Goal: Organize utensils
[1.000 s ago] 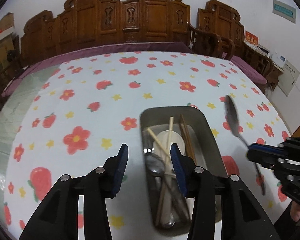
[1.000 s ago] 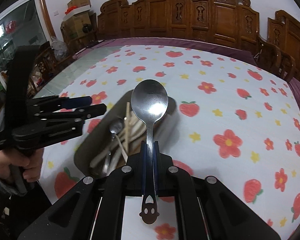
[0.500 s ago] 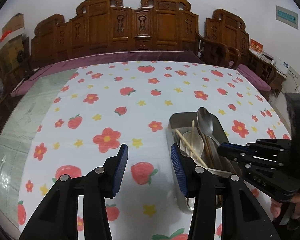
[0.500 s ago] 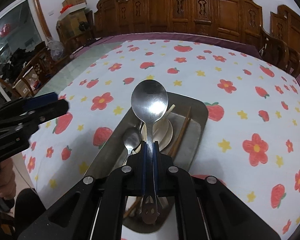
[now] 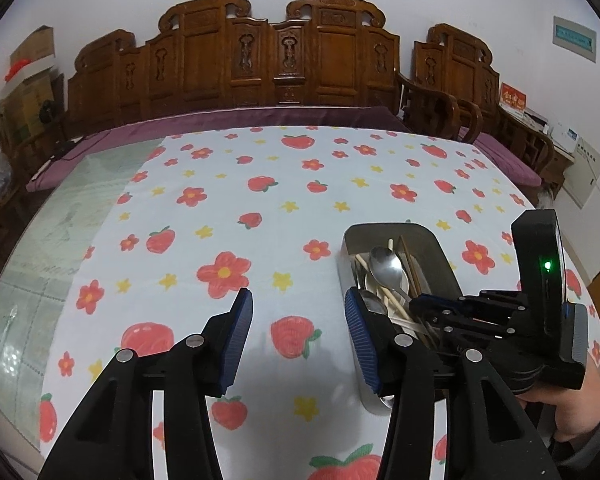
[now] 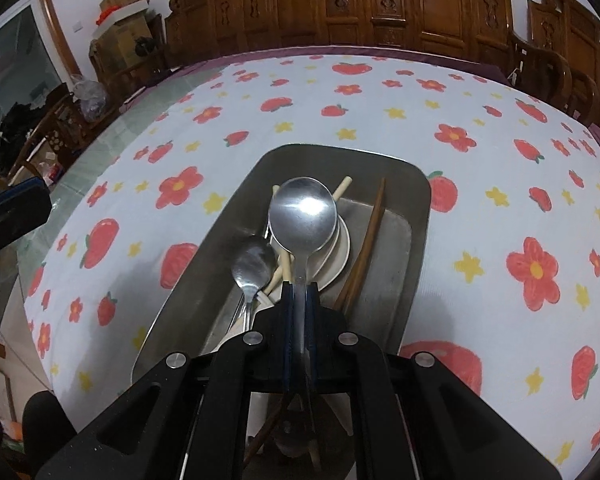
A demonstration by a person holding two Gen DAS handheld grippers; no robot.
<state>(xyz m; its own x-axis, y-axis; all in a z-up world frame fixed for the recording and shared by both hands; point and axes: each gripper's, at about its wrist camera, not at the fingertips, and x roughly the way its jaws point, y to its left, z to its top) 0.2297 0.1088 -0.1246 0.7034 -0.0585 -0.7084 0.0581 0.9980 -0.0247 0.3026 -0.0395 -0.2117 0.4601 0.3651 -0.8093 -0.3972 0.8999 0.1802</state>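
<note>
Two grippers work over a flowered tabletop [image 5: 260,168]. Right gripper [image 6: 300,292] has its jaws clamped on the handle of a large spoon [image 6: 303,216], bowl toward twelve o'clock above the metal tray [image 6: 404,184], which holds a small spoon [image 6: 253,266] and chopsticks [image 6: 366,244]. Left gripper [image 5: 298,322] is empty, jaws opening, with the tray at its two o'clock.

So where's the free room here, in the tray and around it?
In the tray, only the strip right of the brown chopsticks is bare; its left and middle are crowded with spoons and pale chopsticks. The cloth all around the tray lies bare.
</note>
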